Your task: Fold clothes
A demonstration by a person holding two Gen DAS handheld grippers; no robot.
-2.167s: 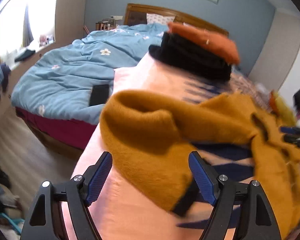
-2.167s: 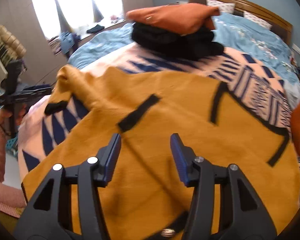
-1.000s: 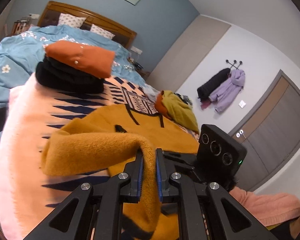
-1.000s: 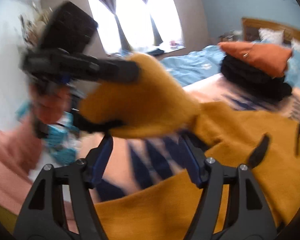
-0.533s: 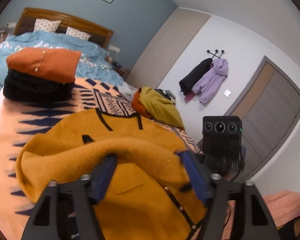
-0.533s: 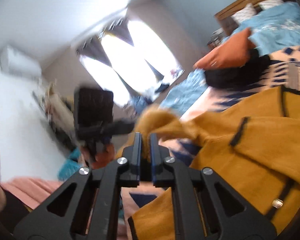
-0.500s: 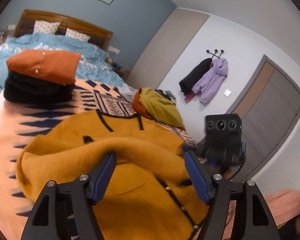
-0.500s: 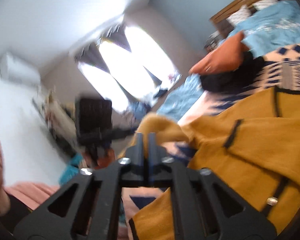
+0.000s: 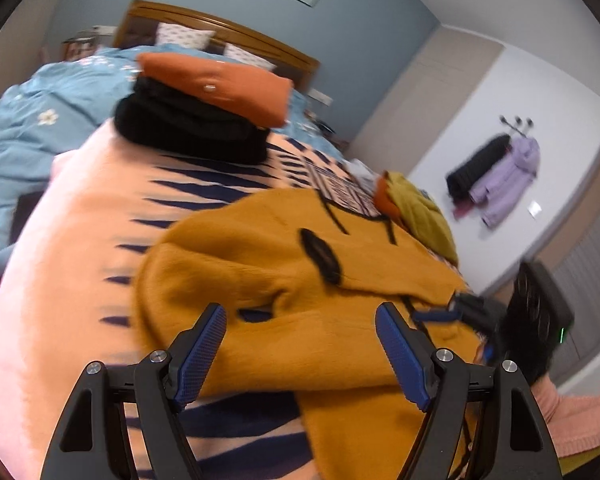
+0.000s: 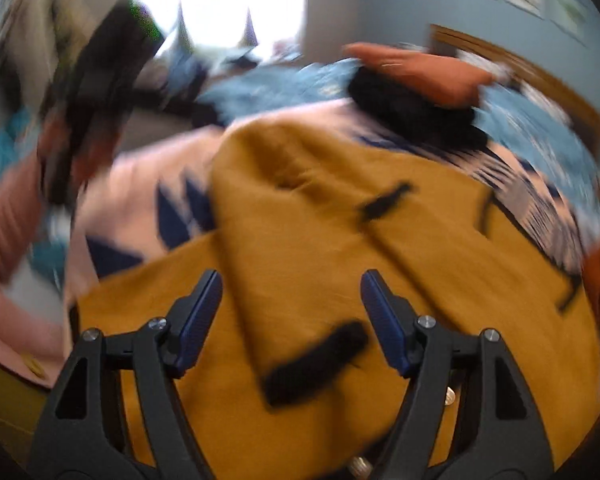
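Lying past both grippers' spread fingers [image 9: 198, 354] — mustard cardigan [image 9: 260, 264], ungripped

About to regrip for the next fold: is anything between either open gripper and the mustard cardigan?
Nothing visible. The left gripper and right gripper are both open directly over the mustard cardigan. The folded stack lies farther up the blanket.

Left gripper [image 9: 300, 354] held above the mustard cardigan [image 9: 260, 264], jaws spread wide, nothing between the blue pads. Right gripper [image 10: 291, 312] likewise over the cardigan, jaws wide apart and empty. Pink sleeve [image 10: 4, 216] at the cardigan's left edge, heavily blurred.
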